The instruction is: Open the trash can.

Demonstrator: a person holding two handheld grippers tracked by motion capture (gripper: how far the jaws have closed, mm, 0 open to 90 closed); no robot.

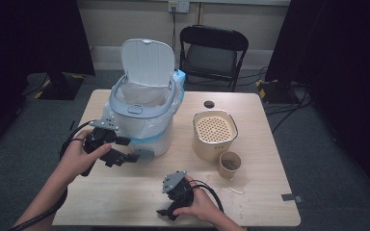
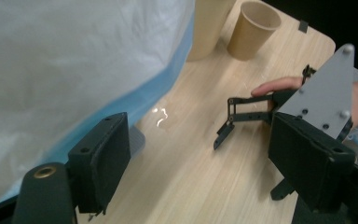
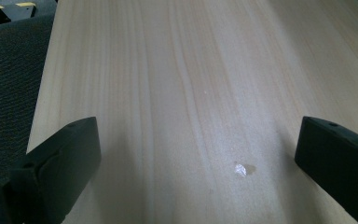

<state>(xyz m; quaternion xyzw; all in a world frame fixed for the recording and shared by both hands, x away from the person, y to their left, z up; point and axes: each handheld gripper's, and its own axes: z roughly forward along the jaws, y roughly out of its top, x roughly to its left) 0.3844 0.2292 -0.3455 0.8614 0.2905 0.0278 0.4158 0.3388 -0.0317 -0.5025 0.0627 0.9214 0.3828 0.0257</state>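
Two grippers here, both with fingers spread and empty. Left gripper sits right at the front base of the lined trash bin, bag edge just beside its fingers. Right gripper is well apart from the bin, low over bare surface, so left's nearer.

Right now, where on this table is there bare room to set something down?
The widest bare patch is the near left of the table, bordered by the left tongs, the right tongs and the front edge. A smaller strip lies behind the beige container, by the black cap. It is crowded around the bin, and by the paper cup, where scraps lie.
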